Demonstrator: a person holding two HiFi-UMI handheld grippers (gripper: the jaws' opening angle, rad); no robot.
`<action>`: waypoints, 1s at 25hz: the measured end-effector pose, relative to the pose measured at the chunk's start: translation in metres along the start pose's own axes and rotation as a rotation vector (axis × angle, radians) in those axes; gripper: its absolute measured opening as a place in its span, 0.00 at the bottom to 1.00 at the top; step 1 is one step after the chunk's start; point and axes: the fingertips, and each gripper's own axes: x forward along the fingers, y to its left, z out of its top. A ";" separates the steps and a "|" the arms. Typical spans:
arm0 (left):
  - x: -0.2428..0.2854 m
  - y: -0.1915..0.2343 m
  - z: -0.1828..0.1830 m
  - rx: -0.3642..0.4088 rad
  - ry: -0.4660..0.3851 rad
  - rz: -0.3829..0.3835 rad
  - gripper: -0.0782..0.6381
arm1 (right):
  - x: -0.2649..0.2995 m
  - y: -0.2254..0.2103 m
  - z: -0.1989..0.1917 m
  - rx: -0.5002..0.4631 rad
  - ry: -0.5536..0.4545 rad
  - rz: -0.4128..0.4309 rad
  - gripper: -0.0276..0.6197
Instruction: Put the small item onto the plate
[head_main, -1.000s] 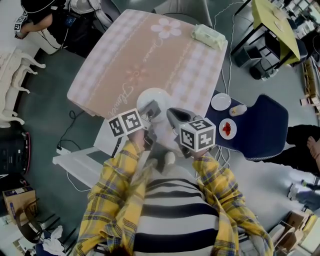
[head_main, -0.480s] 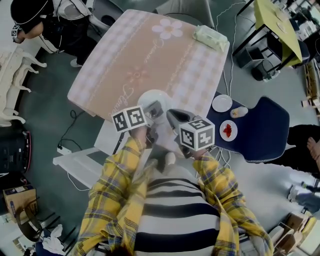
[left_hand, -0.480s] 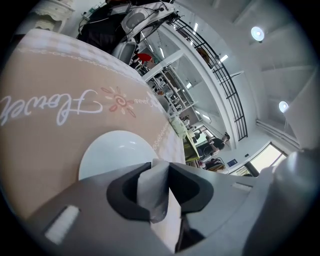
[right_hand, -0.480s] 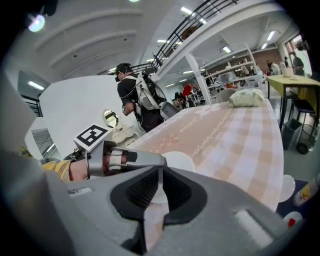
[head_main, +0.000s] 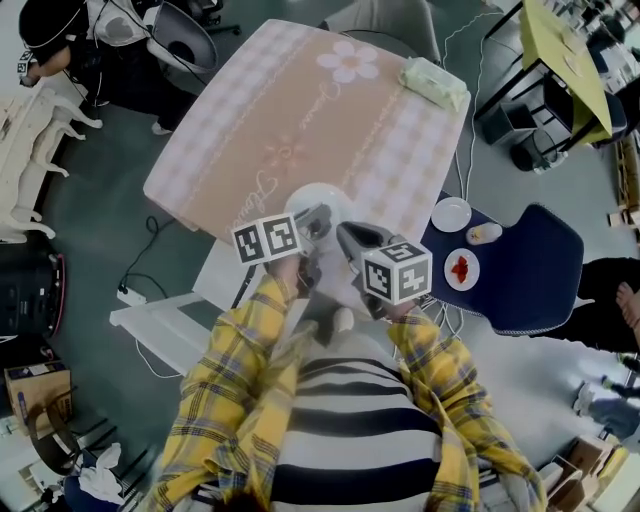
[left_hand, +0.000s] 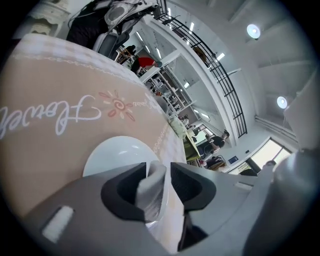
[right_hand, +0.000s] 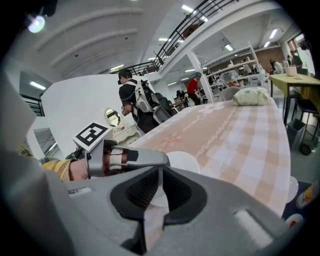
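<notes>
Hovering over the white plate (left_hand: 115, 152) at the near edge of the table, my left gripper (left_hand: 159, 171) has its jaws opening; the small pale grey item (left_hand: 151, 192) stands between them, leaning on one pad with a thin gap at the other. It hangs above the plate's near rim, and I cannot tell whether it touches the plate. My right gripper (right_hand: 160, 172) waits just beside the left one, empty, its jaws drawn together to a thin slit and pointed at the same plate.

A peach and white checked tablecloth (head_main: 300, 100) covers the table, printed with a daisy and a line of white cursive script that seems to read "Flower", though I cannot be sure. A pale green soft packet (head_main: 435, 82) lies at the far corner, well apart from the plate. To my right a dark blue chair (head_main: 530, 270) carries two small dishes, one (head_main: 463, 268) holding something red. A person in dark clothes (right_hand: 135, 107) stands beyond the table. Black and white square markers cover both gripper cubes
</notes>
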 end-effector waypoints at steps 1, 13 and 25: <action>-0.001 0.000 0.001 0.022 -0.002 0.010 0.34 | 0.001 0.001 0.001 -0.001 -0.001 0.002 0.08; -0.011 0.010 0.014 0.431 -0.002 0.203 0.46 | 0.005 0.006 -0.004 0.000 0.012 0.005 0.08; -0.005 0.019 0.011 0.802 0.000 0.319 0.62 | -0.001 0.003 -0.007 0.005 0.014 -0.012 0.08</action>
